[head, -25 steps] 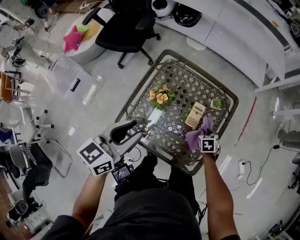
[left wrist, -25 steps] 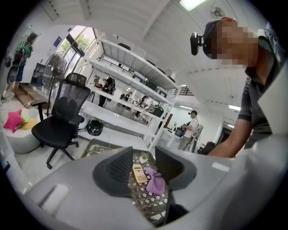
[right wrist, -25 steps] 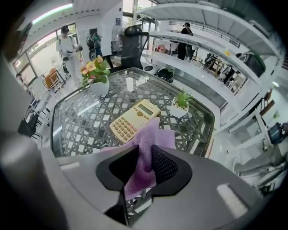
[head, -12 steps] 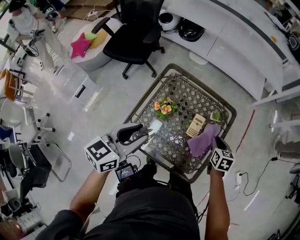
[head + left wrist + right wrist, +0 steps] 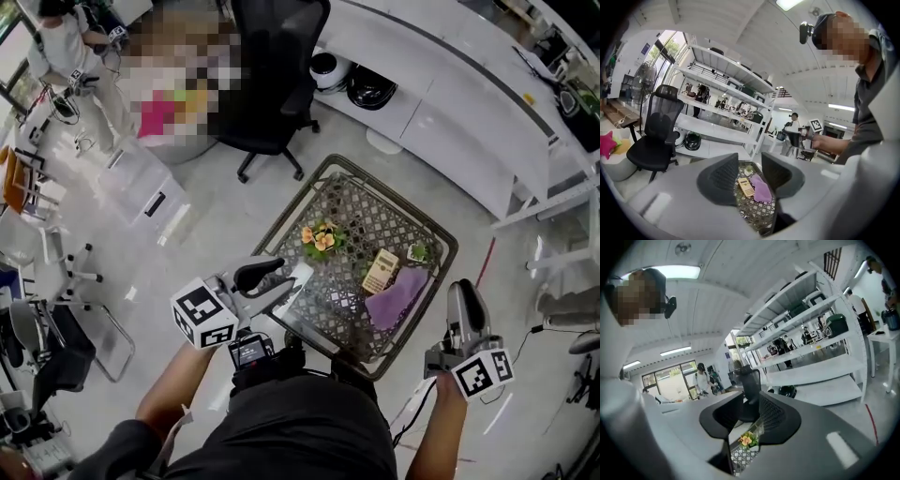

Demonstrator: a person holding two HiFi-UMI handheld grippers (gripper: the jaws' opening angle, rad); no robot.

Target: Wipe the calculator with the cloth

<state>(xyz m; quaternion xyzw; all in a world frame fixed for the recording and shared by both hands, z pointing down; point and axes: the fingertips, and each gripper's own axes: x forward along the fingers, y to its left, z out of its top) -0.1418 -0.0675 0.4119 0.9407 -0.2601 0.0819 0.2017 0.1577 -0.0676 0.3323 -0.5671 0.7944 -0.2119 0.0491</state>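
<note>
- Calculator (image 5: 380, 270): tan, lying flat on the right half of the lattice worktop (image 5: 367, 211), long side running near to far.
- Cloth (image 5: 397, 298): purple and crumpled, on the worktop just beside the calculator on its near-right side. The edges look to be touching. No claw is on it.
- Right claw (image 5: 466, 291): off the worktop past its near-right corner, well apart from the cloth and calculator. Released, with the jaws only a little apart and opening. Nothing sits between the pads in the right gripper view, only the flowers and the worktop edge far below through the gap. Its marker cube (image 5: 483, 372) sits at the near end, over the person's hand.
- Left claw (image 5: 286, 274): over the worktop's near-left edge, tips pointing toward the centre. Released, with the jaws set wide and nothing held or touched. In the left gripper view, the calculator and cloth show on the worktop between the two dark ribbed pads, well beyond them.
- Orange flowers (image 5: 321, 238): left of centre on the worktop, apart from the calculator.
- Small potted plant (image 5: 418, 252): at the far-right edge, just beyond the cloth.
- Black office chair (image 5: 272, 66): on the floor, far left of the worktop.
- Long white shelving unit (image 5: 441, 103): along the far right.
</note>
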